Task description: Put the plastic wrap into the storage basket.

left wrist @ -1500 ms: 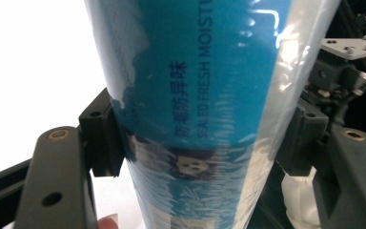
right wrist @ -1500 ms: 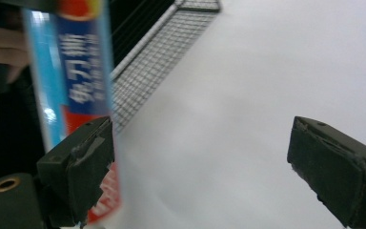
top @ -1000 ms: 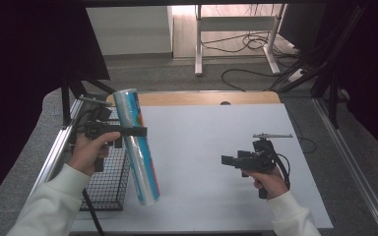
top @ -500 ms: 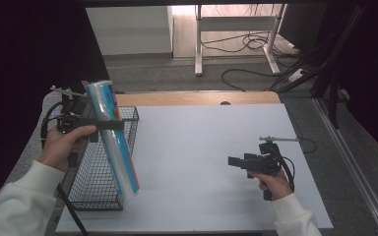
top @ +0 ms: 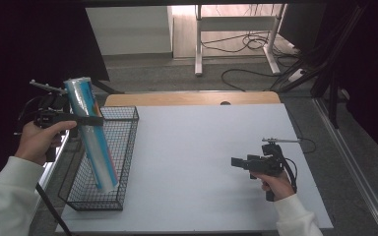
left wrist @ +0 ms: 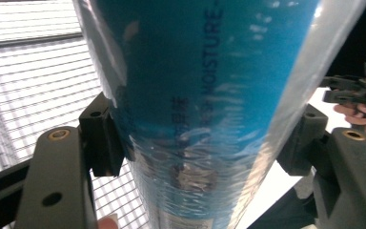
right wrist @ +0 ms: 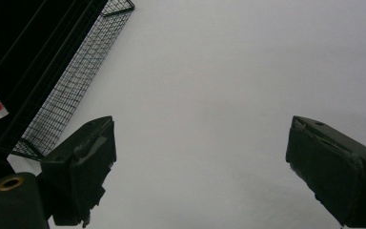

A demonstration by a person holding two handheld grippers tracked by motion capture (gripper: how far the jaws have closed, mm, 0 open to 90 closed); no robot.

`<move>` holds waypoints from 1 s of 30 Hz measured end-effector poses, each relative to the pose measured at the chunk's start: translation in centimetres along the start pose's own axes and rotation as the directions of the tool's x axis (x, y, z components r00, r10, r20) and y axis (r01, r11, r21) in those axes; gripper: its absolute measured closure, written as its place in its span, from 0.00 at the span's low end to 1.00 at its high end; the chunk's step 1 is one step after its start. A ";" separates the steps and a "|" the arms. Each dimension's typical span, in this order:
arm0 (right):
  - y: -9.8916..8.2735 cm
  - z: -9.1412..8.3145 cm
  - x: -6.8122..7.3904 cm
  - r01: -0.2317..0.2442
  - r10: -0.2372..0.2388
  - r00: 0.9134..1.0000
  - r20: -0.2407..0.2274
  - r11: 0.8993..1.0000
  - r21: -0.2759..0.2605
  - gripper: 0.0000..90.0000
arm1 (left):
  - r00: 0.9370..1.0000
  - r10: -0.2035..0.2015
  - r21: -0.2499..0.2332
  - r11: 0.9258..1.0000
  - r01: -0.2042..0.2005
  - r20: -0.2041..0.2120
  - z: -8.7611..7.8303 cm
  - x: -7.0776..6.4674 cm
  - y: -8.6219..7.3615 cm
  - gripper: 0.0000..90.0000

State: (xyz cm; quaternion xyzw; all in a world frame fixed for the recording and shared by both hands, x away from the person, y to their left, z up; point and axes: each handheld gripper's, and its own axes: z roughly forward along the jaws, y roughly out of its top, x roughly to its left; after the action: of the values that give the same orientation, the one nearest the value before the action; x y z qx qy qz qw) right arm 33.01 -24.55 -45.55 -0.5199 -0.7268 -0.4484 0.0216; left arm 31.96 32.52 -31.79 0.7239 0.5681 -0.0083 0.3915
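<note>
A long blue roll [top: 92,132] wrapped in clear film hangs tilted, top end away from me and lower end down inside the black wire basket [top: 129,147]. My left gripper [top: 89,120] is shut on the roll's upper part at the table's left edge. In the left gripper view both pads press the sides of the roll [left wrist: 205,95], with the left gripper [left wrist: 202,143] around it. My right gripper [top: 236,162] is held low over the white table [top: 192,142] at the right, open. The right gripper [right wrist: 200,157] has only bare table between its jaws.
The basket [right wrist: 71,95] stands along the table's left side. A wooden strip [top: 192,98] runs along the table's far edge. Beyond it are a desk frame and cables on the floor. The person's other hand and gripper [left wrist: 357,90] appear far right in the left gripper view.
The left gripper has carried the roll leftward from beside the basket to over it, and the roll's lower end now sits in the basket. The right gripper has drifted slightly right.
</note>
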 end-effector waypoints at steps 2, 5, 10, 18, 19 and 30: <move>0.0 0.0 -0.1 -0.001 0.001 1.000 0.003 1.000 -0.002 0.11 | 1.000 -0.009 0.001 1.000 0.009 -0.010 0.0 0.6 -0.1 0.36; 0.0 0.0 -0.2 -0.008 0.008 1.000 0.005 1.000 -0.002 0.11 | 1.000 -0.015 0.011 1.000 0.015 -0.026 0.3 1.3 -0.3 0.36; -0.1 0.0 -0.3 -0.008 0.008 1.000 0.009 1.000 0.002 0.11 | 0.999 -0.023 0.029 0.999 0.024 -0.041 1.0 2.0 -0.7 0.36; -0.2 0.0 -0.4 -0.012 0.012 1.000 0.012 1.000 -0.001 0.11 | 0.996 -0.032 0.065 0.997 0.037 -0.078 2.3 3.1 -1.6 0.36; -0.2 0.0 -0.4 -0.012 0.012 1.000 0.013 1.000 -0.001 0.11 | 0.996 -0.033 0.071 0.997 0.038 -0.082 2.5 3.2 -1.7 0.36; 0.1 -0.7 -0.7 -0.026 0.026 1.000 0.012 0.999 -0.022 0.11 | 0.995 -0.018 0.127 0.992 0.030 -0.097 3.8 3.6 -2.8 0.36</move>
State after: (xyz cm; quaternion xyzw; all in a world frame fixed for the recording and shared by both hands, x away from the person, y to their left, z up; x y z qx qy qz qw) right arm 33.11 -25.55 -45.36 -0.5324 -0.7152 -0.4525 0.0172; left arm 32.58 33.41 -37.66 0.7402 0.5931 -0.0148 0.3165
